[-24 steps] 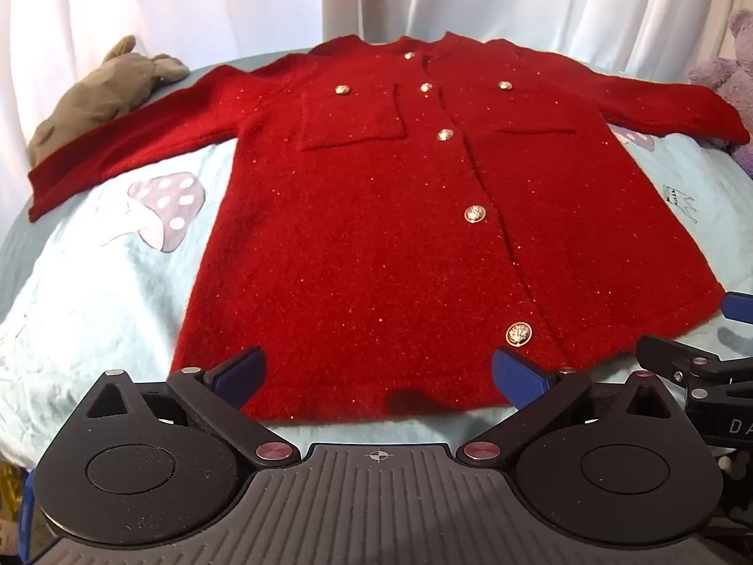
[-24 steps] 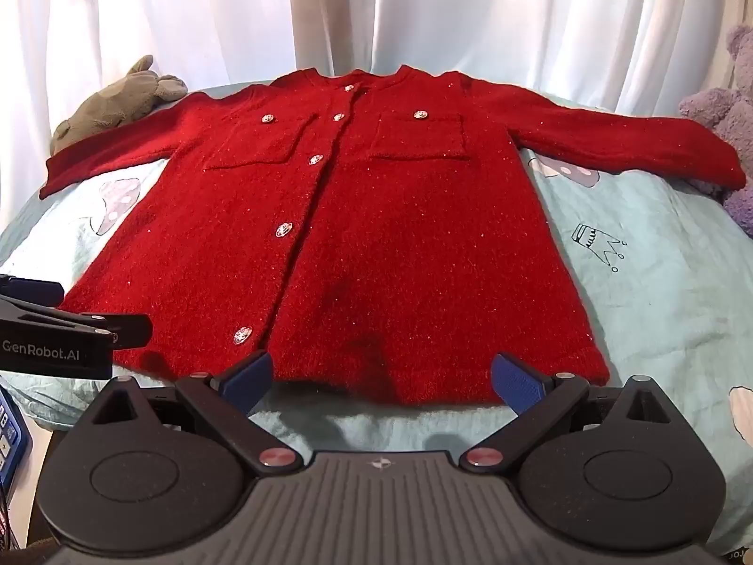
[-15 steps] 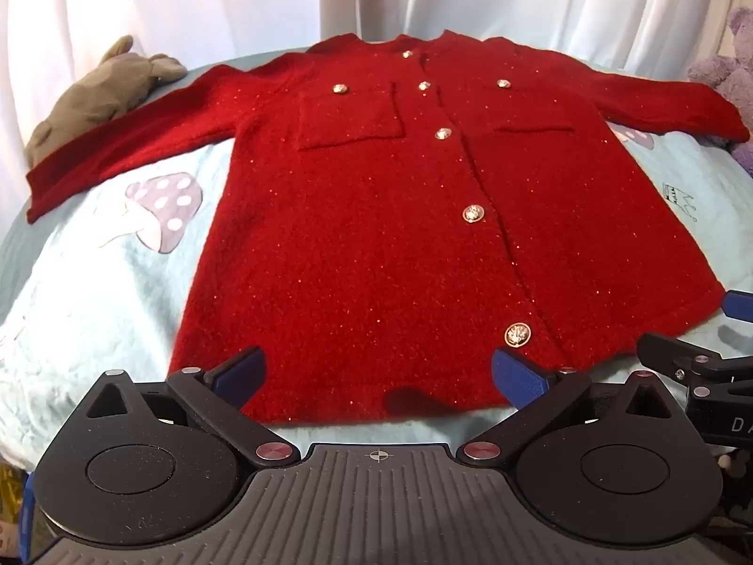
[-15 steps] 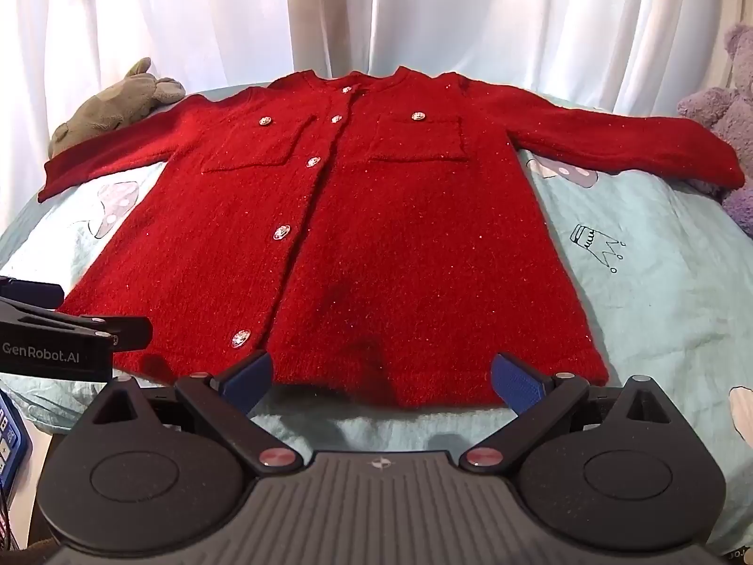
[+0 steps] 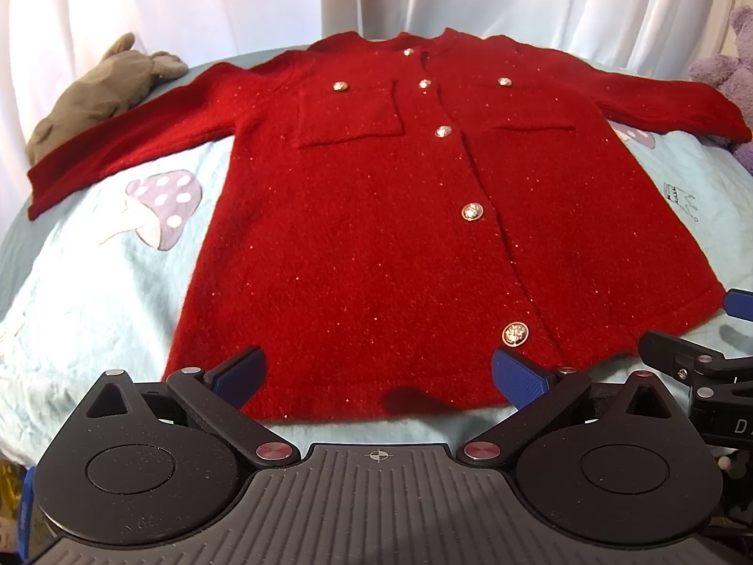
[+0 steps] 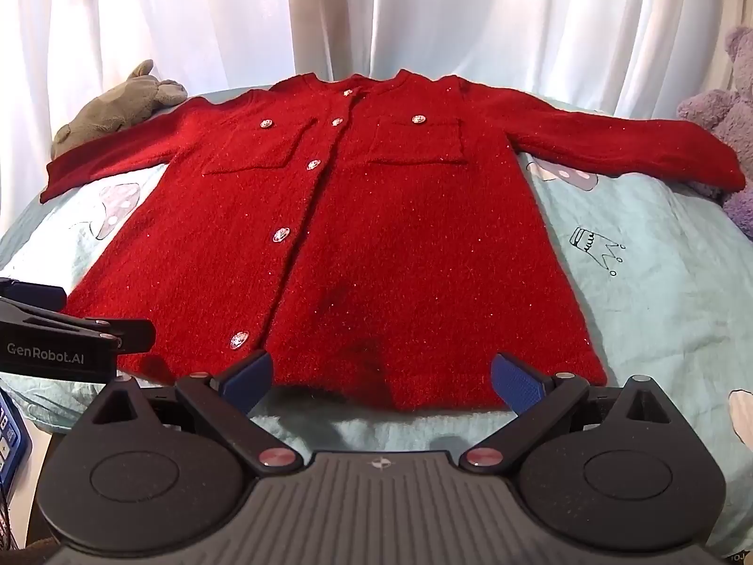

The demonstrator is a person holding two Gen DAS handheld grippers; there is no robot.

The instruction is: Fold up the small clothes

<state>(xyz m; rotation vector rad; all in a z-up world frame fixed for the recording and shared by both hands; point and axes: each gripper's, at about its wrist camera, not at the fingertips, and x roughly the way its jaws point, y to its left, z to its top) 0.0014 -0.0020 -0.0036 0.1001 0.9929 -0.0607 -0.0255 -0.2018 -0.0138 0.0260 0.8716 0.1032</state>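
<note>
Left wrist view: our left gripper [image 5: 376, 372] and right gripper [image 6: 381, 376] gape empty at the hem of the red coat [image 5: 423, 216], mid-frame; thick knit may slip, bunching our fold.

Two wrist cameras at the bed's near edge
Both look steeply down, side by side, sharing the flat red knitted cardigan [image 5: 376, 216] [image 6: 357, 235].

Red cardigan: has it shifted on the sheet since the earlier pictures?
No. The red cardigan lies spread flat in the same spot, its left sleeve just above the mushroom print, as before. Both grippers hover open near its hem.
</note>
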